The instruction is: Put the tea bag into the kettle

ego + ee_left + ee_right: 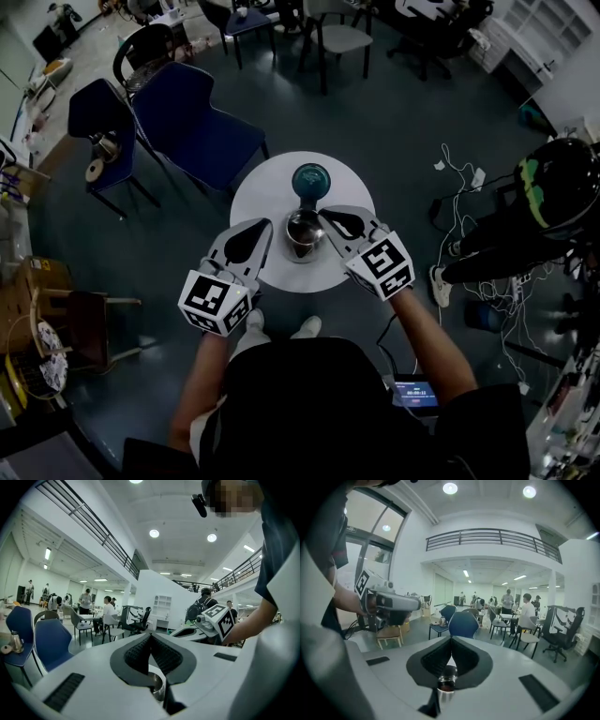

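Steel kettle [304, 232] stands open at centre of round white table [267, 187], L gripper [266, 225] and R gripper [324, 216] flanking it. Both have jaws pressed tip to tip, w/ nothing seen btwn them. Tea bag not visible in any view. Teal round object [310, 178] sits by far edge. Best approach, prob.: locate bag, pinch its top lightly, lower it straight over the kettle mouth. No brand legible; only square markers [211, 300]. Screen [415, 392] digits too small to read.

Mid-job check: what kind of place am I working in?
Likely a big open office or lab hall: a mezzanine railing overhead, seated people, office chairs, and cables strewn across the floor.
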Demonstrator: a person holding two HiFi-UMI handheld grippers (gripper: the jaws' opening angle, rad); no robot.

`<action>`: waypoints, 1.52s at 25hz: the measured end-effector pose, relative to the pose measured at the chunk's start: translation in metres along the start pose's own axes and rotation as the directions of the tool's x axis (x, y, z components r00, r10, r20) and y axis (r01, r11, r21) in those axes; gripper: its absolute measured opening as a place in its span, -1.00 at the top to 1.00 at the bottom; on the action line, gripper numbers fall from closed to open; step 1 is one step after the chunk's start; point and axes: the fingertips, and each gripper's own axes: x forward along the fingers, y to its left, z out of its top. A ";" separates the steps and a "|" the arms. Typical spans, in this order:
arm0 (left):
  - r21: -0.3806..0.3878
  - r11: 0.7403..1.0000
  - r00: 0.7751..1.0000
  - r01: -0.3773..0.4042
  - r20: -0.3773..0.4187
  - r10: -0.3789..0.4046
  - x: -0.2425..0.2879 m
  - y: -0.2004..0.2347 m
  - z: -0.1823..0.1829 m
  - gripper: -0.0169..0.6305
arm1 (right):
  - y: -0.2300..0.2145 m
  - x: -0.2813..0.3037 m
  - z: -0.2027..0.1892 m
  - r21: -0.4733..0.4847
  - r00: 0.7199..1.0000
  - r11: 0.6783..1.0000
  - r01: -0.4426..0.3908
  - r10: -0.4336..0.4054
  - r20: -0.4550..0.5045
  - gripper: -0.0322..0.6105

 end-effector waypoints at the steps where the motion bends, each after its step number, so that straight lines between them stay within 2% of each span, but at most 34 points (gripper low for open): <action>1: 0.005 1.000 1.000 0.002 0.000 -0.002 0.002 -0.005 0.000 0.90 | -0.001 -0.007 0.005 -0.001 1.000 1.000 0.005 -0.005 0.021 0.84; 5: 0.021 1.000 1.000 0.003 0.003 -0.003 0.011 -0.025 -0.003 0.90 | -0.007 -0.032 0.020 -0.014 0.996 1.000 0.025 -0.024 0.089 0.84; 8: 0.068 0.998 1.000 -0.009 0.000 0.009 0.016 -0.038 -0.003 0.90 | -0.014 -0.046 0.026 -0.012 0.991 0.999 0.039 -0.037 0.125 0.84; 10: 0.104 0.994 1.000 -0.024 0.002 0.024 0.017 -0.042 0.001 0.90 | -0.017 -0.052 0.032 -0.001 0.987 0.999 0.046 -0.045 0.152 0.84; 18: 0.139 0.989 0.998 -0.058 0.037 0.053 0.019 -0.044 0.018 0.90 | -0.023 -0.076 0.063 0.049 0.957 0.997 0.064 -0.076 0.281 0.84; 21: 0.143 0.988 0.997 -0.065 0.059 0.057 0.018 -0.042 0.025 0.90 | -0.023 -0.078 0.069 0.062 0.954 0.996 0.066 -0.081 0.289 0.84; 28: 0.151 0.988 0.996 -0.033 0.093 0.020 0.016 -0.047 0.042 0.90 | -0.019 -0.086 0.079 0.025 0.947 0.995 0.101 -0.104 0.302 0.84; 38: 0.175 0.985 0.994 -0.005 0.108 -0.014 -0.029 -0.045 0.058 0.90 | 0.027 -0.089 0.108 0.050 0.929 0.991 0.121 -0.130 0.346 0.84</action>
